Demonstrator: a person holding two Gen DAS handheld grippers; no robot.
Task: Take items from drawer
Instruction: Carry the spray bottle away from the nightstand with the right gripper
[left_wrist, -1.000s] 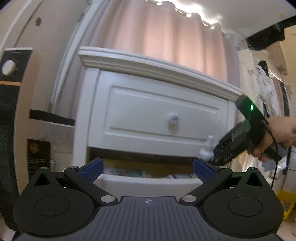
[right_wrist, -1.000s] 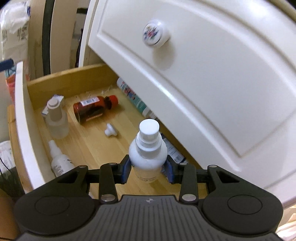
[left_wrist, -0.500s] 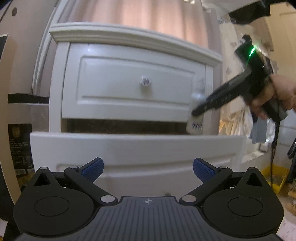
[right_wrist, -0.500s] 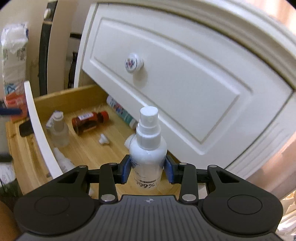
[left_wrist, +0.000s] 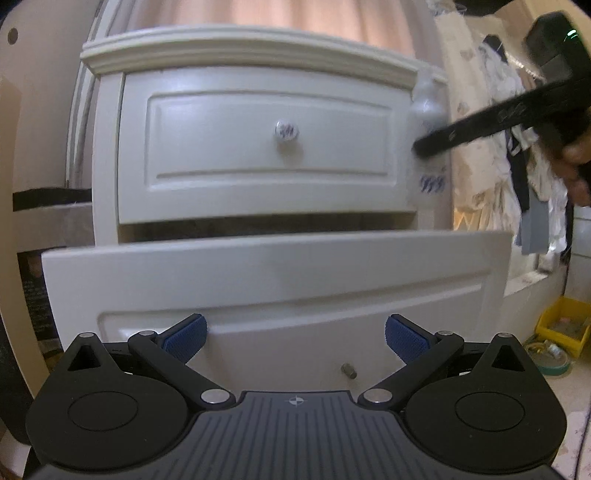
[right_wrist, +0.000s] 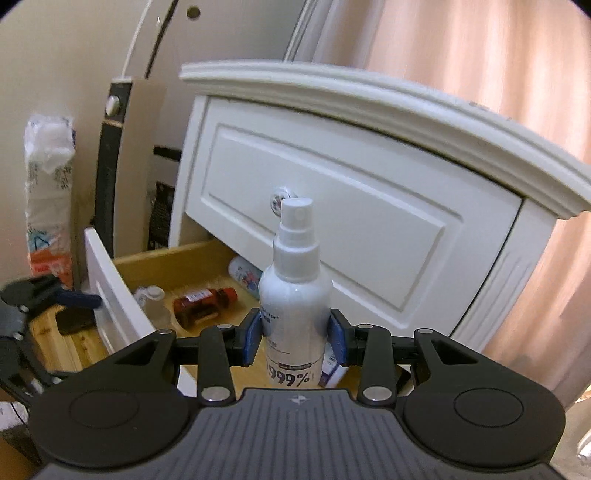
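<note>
My right gripper (right_wrist: 295, 338) is shut on a white spray bottle (right_wrist: 293, 295), held upright in the air above the open lower drawer (right_wrist: 110, 295). The bottle also shows blurred in the left wrist view (left_wrist: 428, 122), beside the cabinet's right edge. In the drawer lie a brown bottle with a red cap (right_wrist: 203, 304), a clear bottle (right_wrist: 153, 299) and a tube (right_wrist: 243, 271). My left gripper (left_wrist: 293, 338) is open and empty, low in front of the drawer's white front panel (left_wrist: 277, 280).
The white cabinet's upper drawer (left_wrist: 269, 144) is closed, with a round knob (left_wrist: 286, 130). A pink curtain (right_wrist: 461, 48) hangs behind. A yellow bin (left_wrist: 563, 325) sits on the floor at right. A plastic-wrapped pack (right_wrist: 48, 184) stands left of the cabinet.
My right gripper has lifted the spray bottle up and out of the drawer, back from the cabinet. My left gripper has dropped lower, in front of the drawer panel.
</note>
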